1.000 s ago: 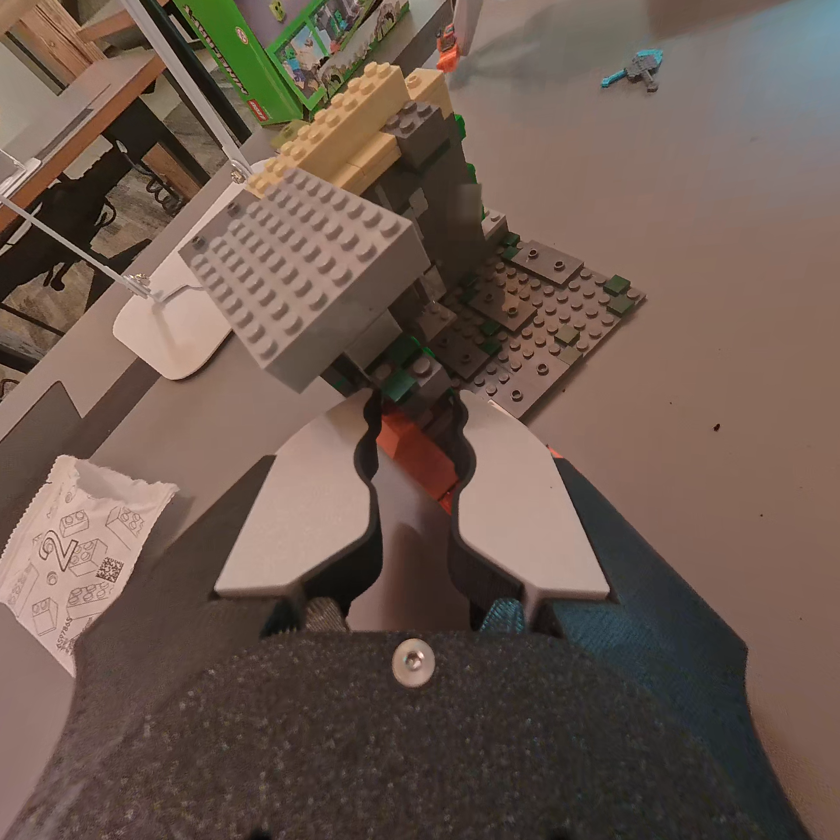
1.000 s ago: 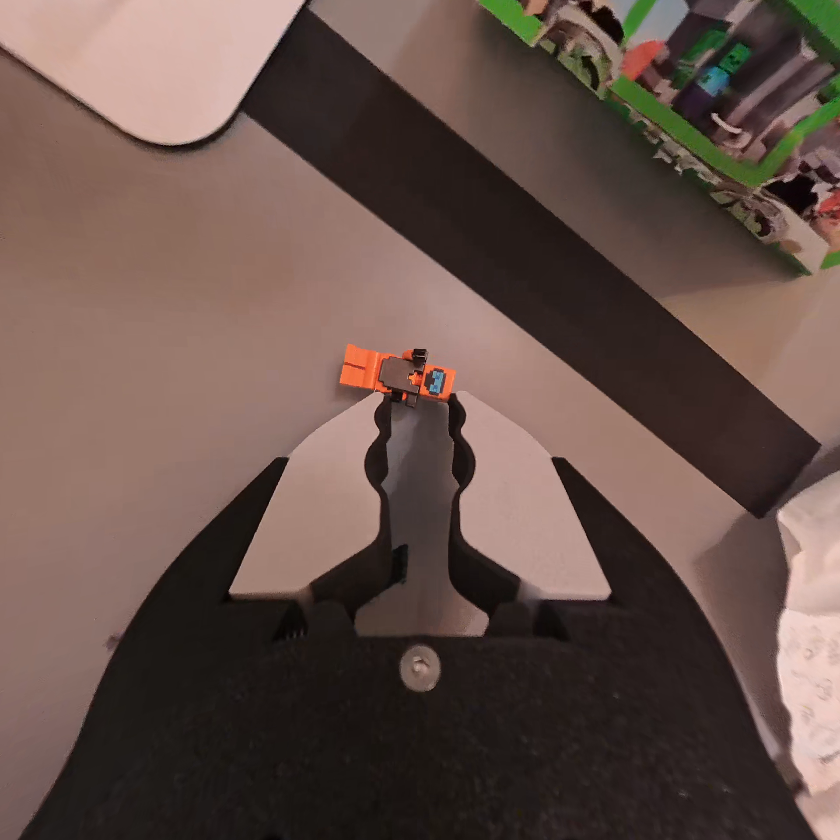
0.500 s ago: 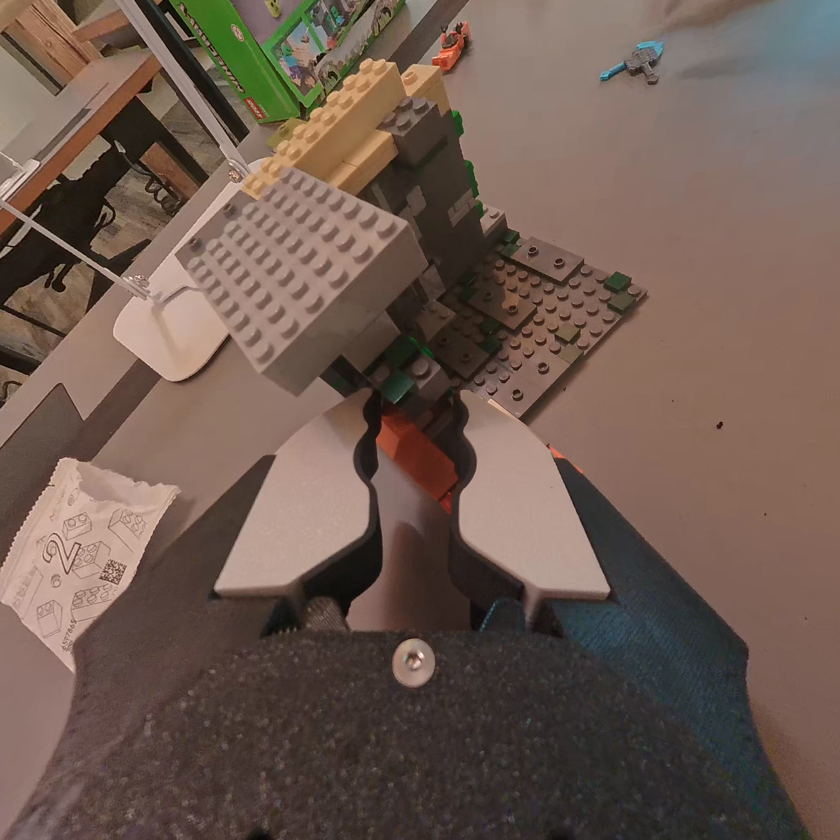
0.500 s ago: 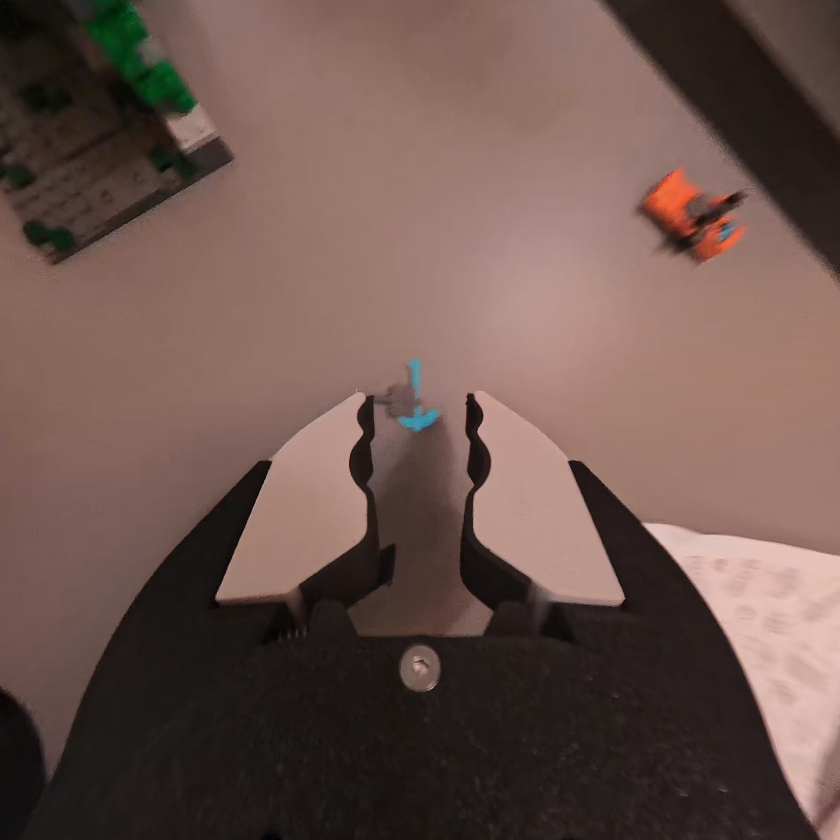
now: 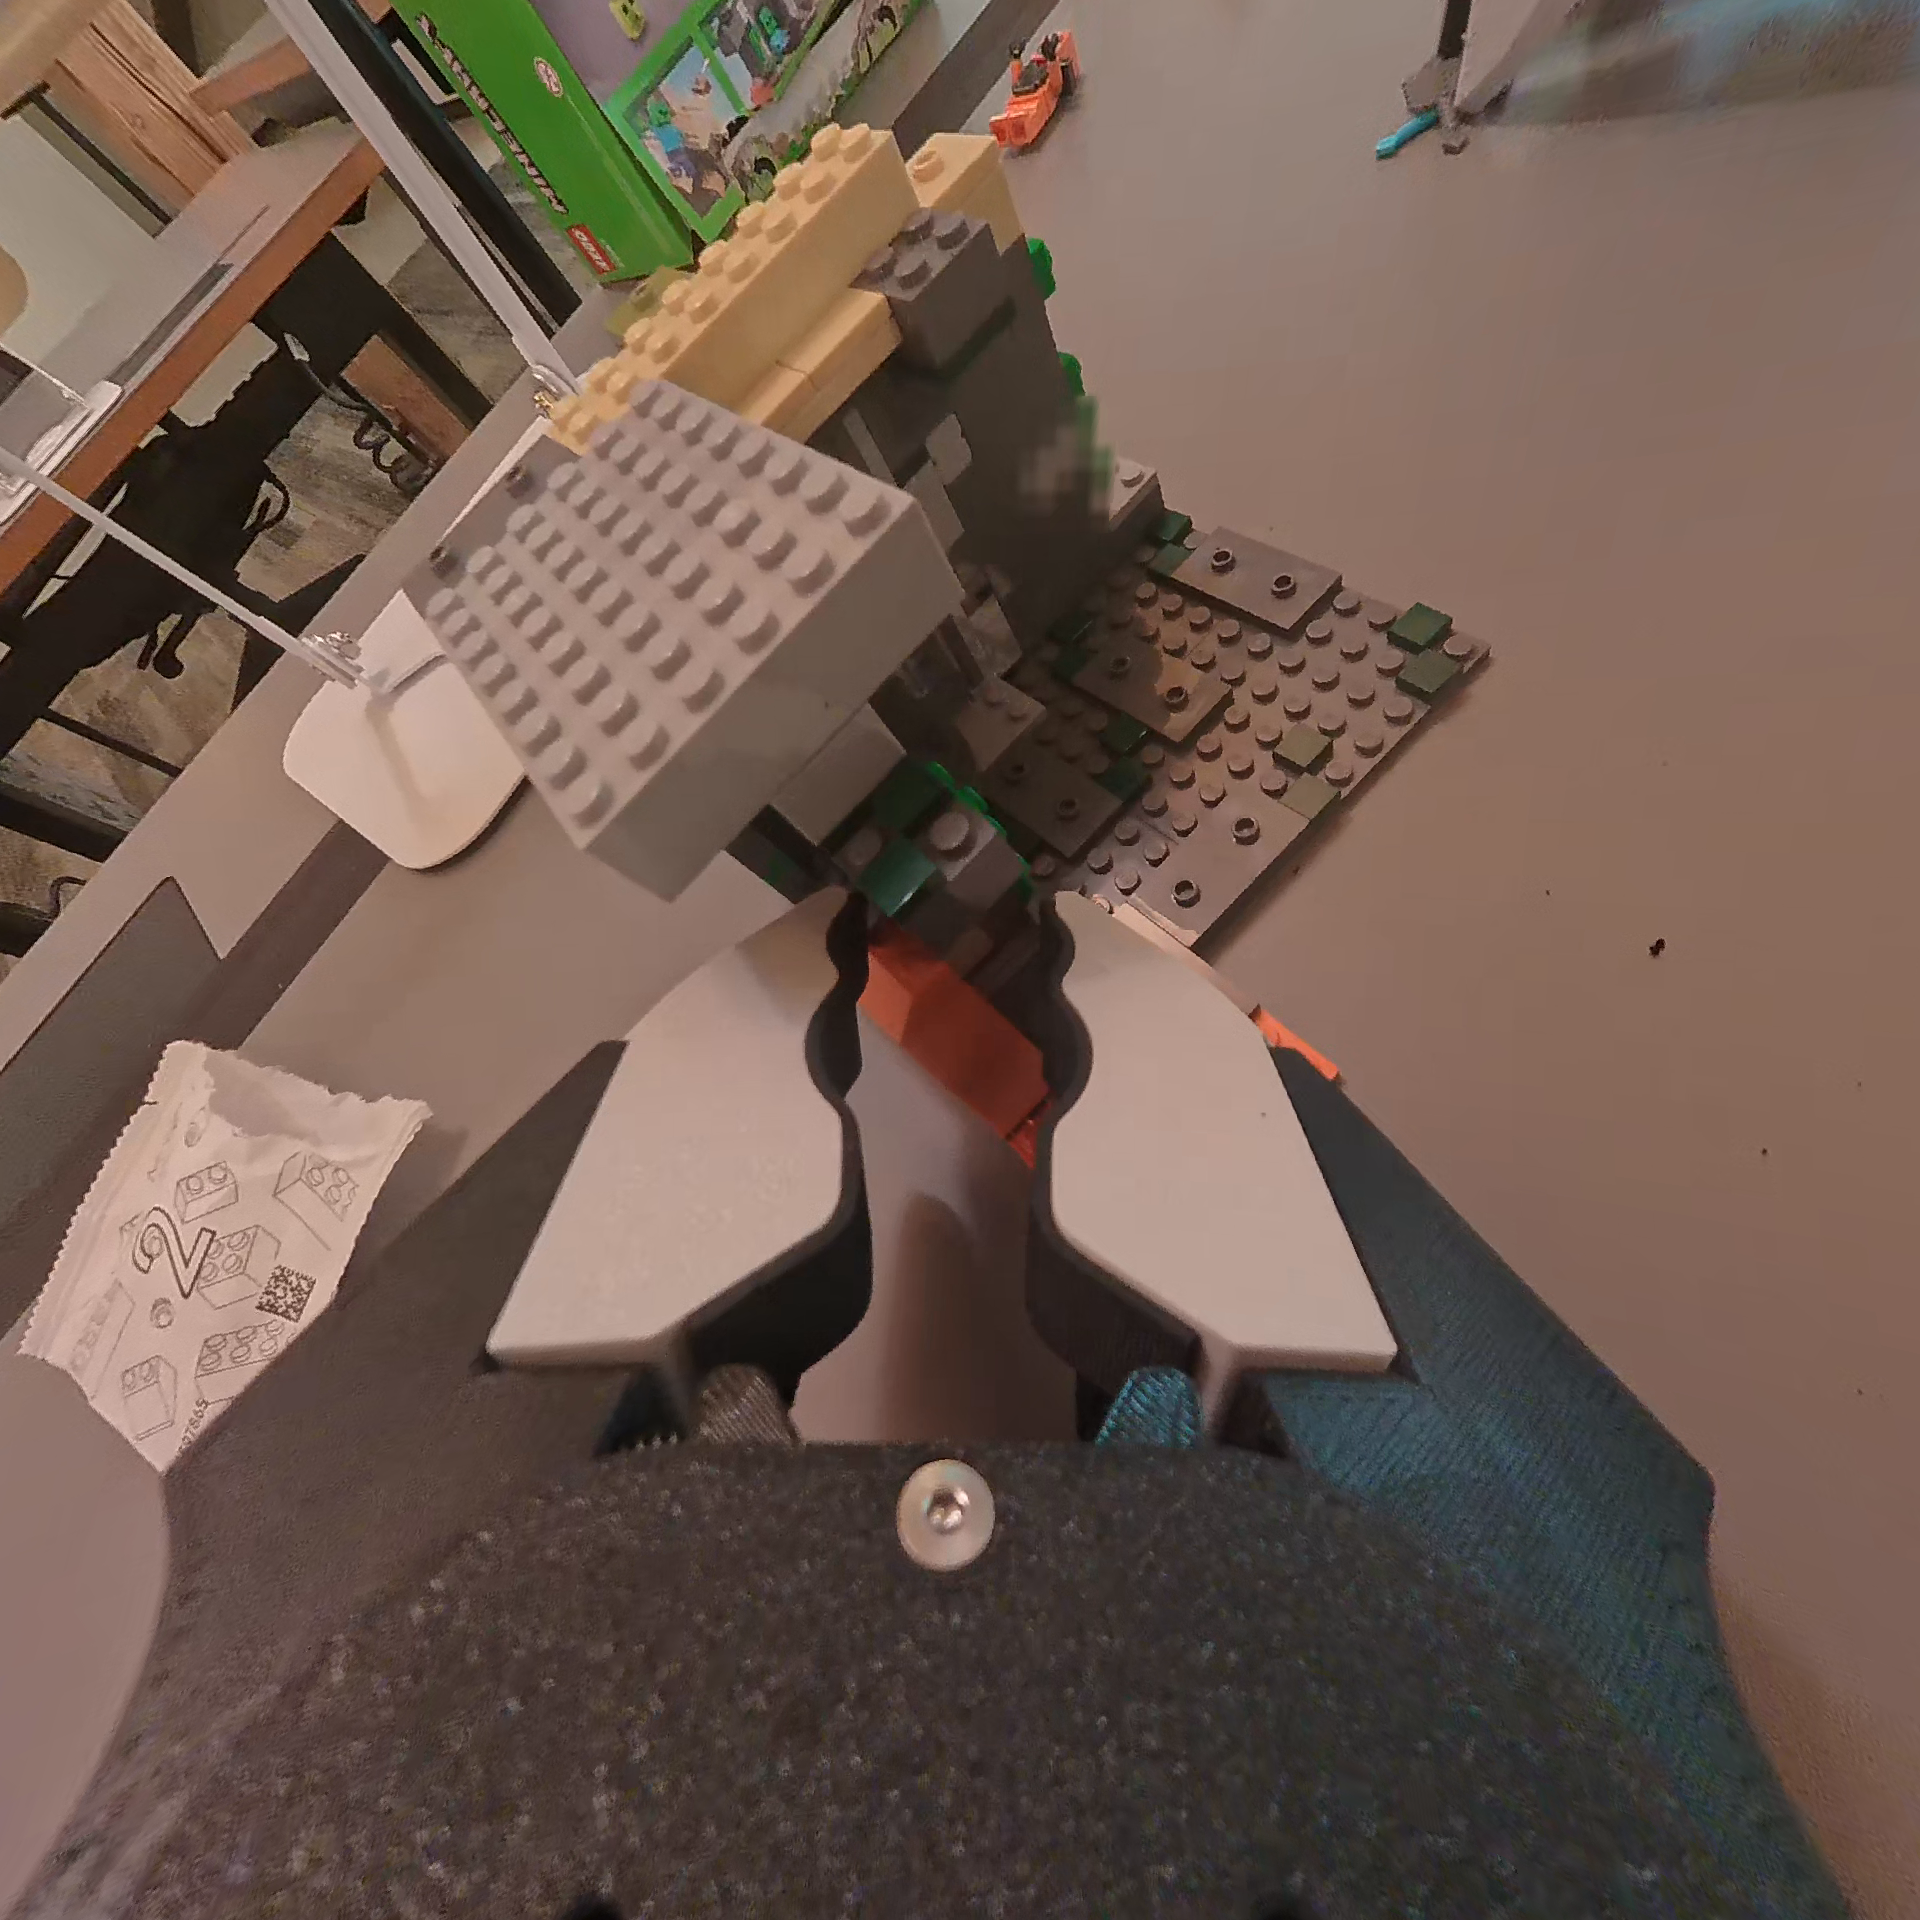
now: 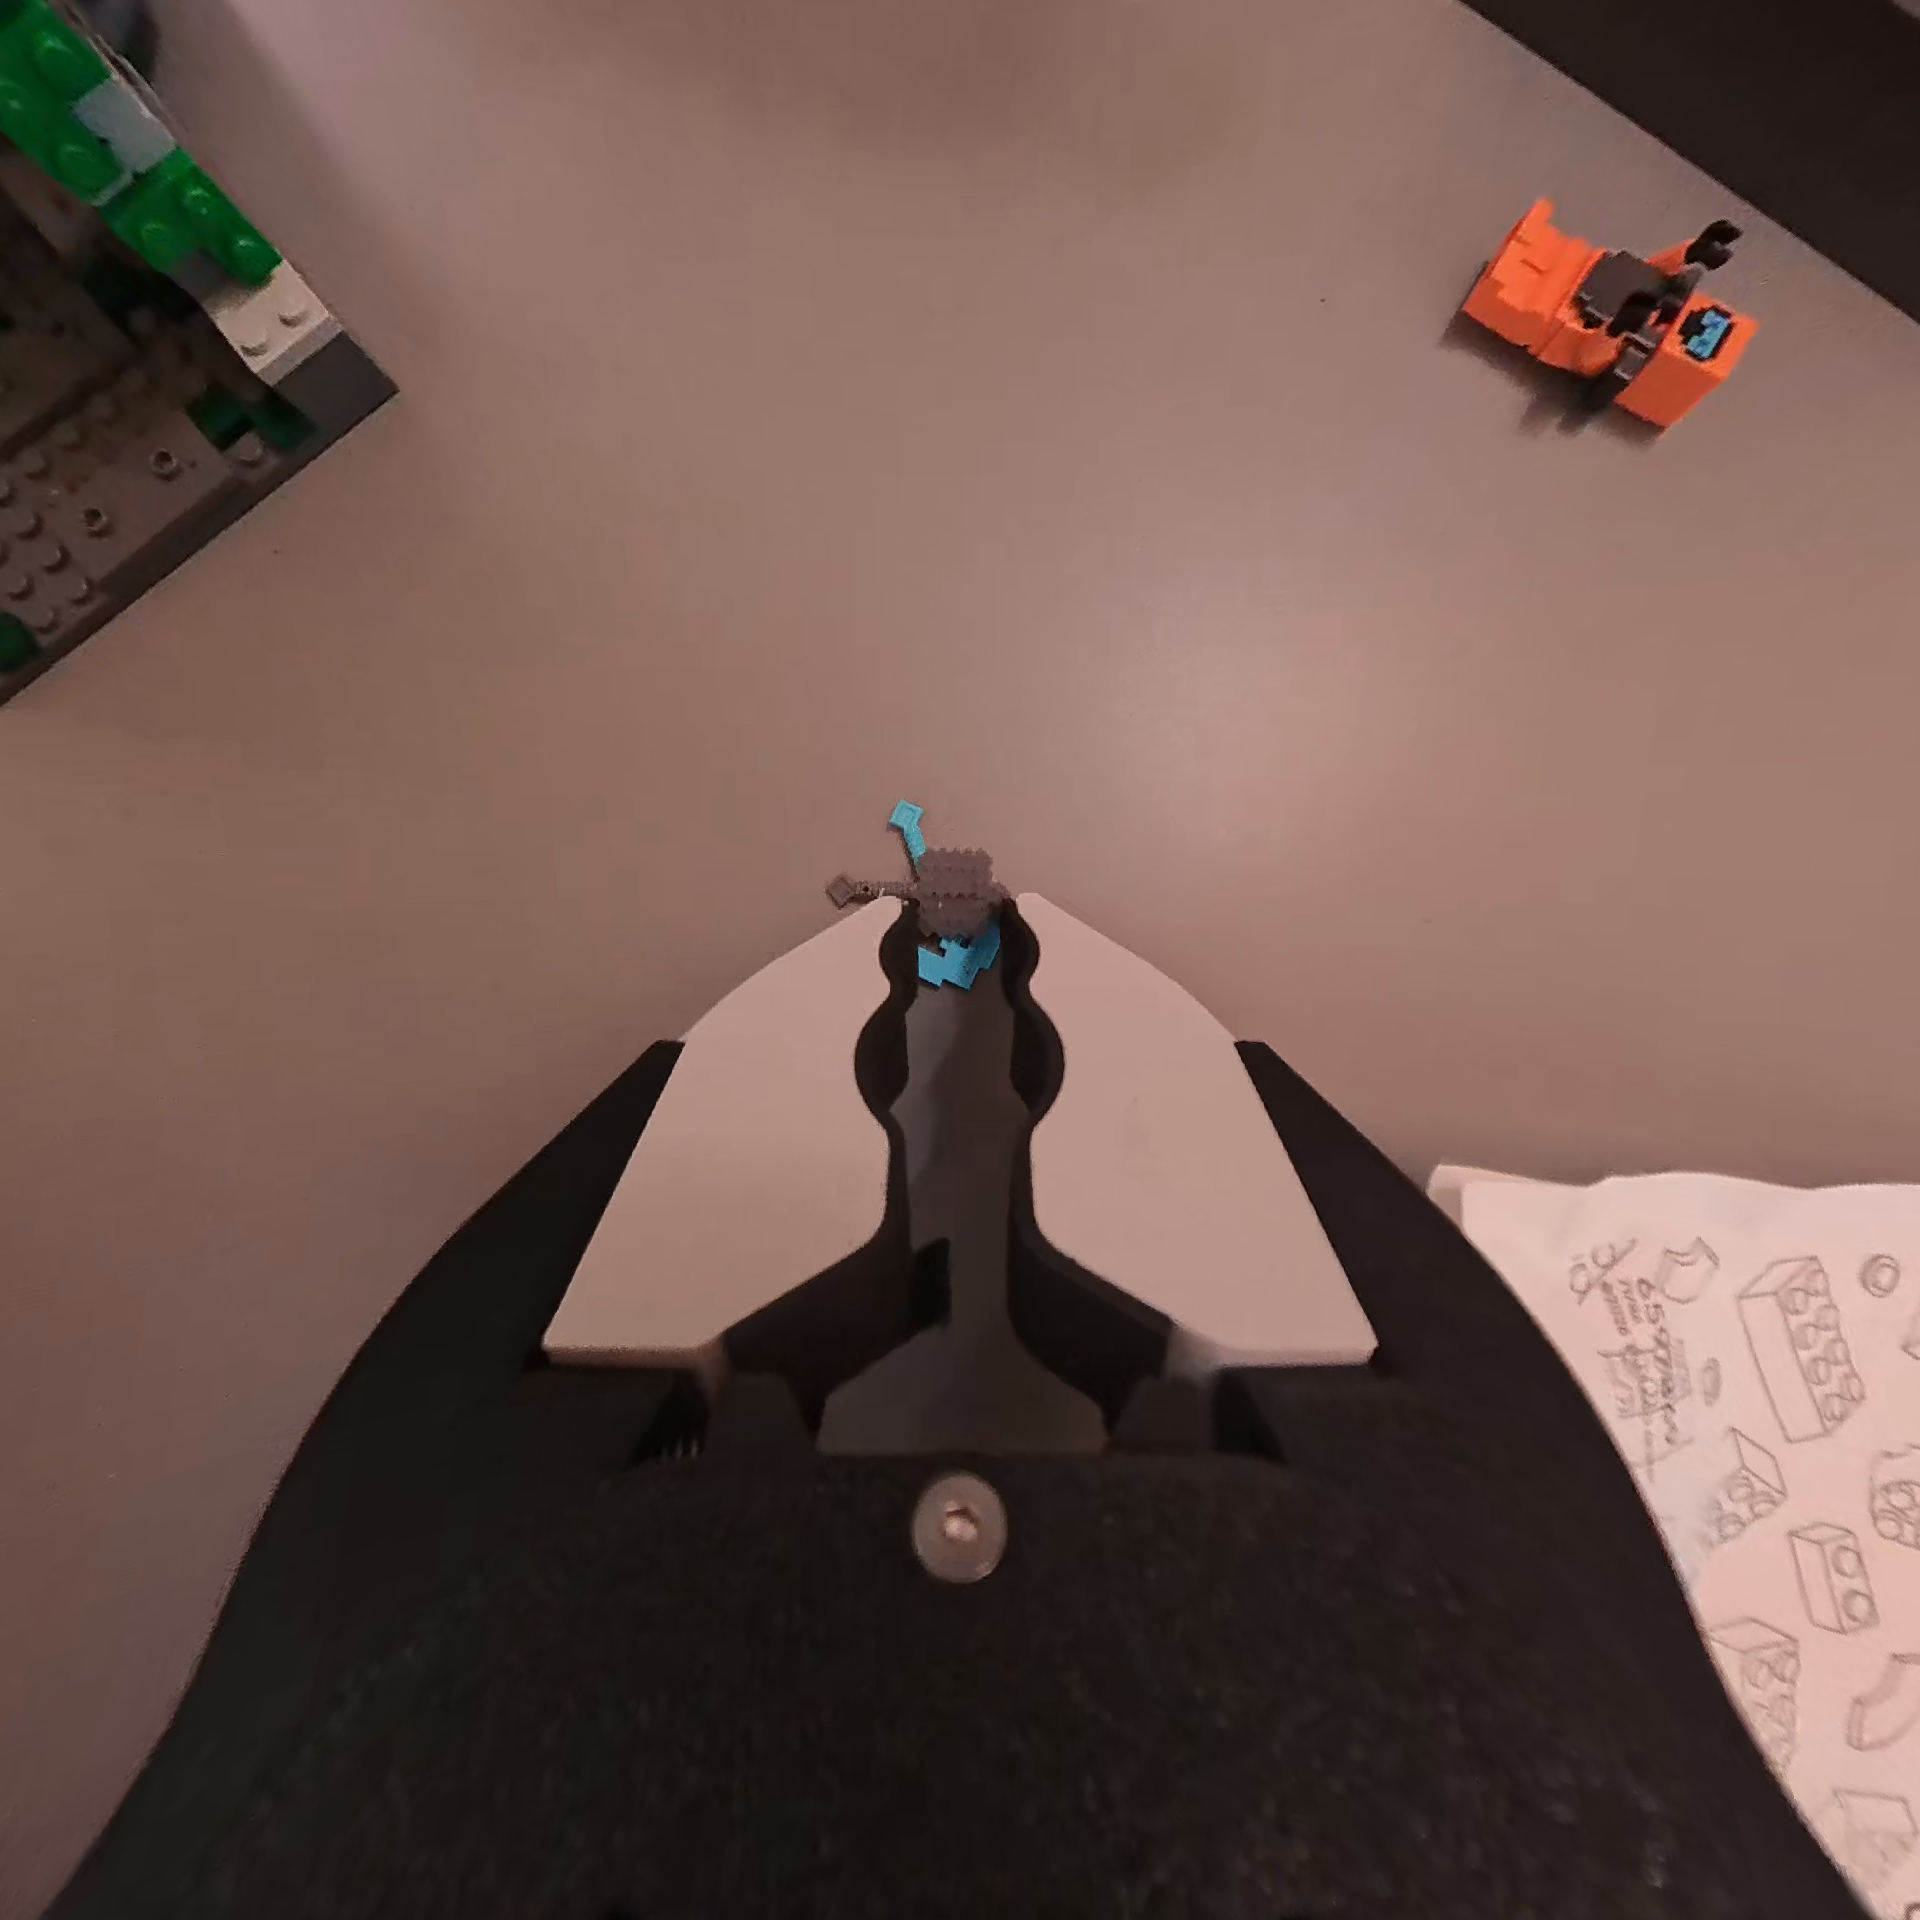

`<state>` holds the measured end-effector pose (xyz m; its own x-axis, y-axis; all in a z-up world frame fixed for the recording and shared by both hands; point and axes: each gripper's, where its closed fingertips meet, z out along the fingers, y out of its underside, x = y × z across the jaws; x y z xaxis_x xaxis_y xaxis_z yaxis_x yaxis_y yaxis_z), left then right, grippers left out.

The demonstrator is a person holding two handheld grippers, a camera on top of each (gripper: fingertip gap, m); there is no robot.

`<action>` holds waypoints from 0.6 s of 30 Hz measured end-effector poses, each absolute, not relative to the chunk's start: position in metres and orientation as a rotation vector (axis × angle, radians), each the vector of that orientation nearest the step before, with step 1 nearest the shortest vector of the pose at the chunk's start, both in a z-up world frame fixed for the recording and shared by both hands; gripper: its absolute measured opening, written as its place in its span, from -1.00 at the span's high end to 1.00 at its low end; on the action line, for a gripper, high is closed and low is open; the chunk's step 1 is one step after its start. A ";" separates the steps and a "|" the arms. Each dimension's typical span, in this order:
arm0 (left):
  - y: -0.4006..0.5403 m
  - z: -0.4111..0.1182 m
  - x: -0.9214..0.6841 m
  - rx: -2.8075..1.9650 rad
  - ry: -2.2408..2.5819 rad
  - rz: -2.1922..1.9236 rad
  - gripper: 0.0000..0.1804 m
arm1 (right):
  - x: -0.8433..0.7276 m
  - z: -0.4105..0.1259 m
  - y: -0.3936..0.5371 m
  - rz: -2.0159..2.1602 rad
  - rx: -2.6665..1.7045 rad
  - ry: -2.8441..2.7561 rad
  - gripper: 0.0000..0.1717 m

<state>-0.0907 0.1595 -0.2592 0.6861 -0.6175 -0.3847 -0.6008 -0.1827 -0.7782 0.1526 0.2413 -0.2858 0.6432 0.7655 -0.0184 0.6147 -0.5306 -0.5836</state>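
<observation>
Brick model (image 5: 935, 582) is standing mid-desk, stiff but fragile, left gripper (image 5: 948, 914) clamping its near-corner bricks; right gripper (image 6: 951, 914), nearly closed, is pinching tiny, light grey-and-blue toy tools (image 6: 951, 894) by their heads.

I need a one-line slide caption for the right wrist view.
Right hand-held gripper closed on small grey and blue toy tools; orange brick figure lies on grey table.

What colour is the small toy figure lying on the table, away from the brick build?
The toy figure is orange with dark grey parts and a small blue patch; it shows best in the right wrist view.
</observation>
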 end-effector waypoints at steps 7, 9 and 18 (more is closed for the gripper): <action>0.159 -0.259 -0.091 -1.857 0.958 -0.023 0.65 | 0.151 -0.286 0.272 0.235 -2.340 -1.078 0.85; 0.159 -0.259 -0.091 -1.856 0.959 -0.024 0.66 | 0.151 -0.286 0.287 0.171 -2.351 -1.076 0.86; 0.159 -0.259 -0.090 -1.853 0.963 -0.025 0.65 | 0.158 -0.285 0.368 -0.038 -2.390 -0.908 0.85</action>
<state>-0.0904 0.1594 -0.2595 0.6817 -0.6224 -0.3846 -0.6013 -0.1770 -0.7792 0.1579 0.3677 -0.2846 0.7685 0.6004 0.2212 0.6166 -0.6026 -0.5066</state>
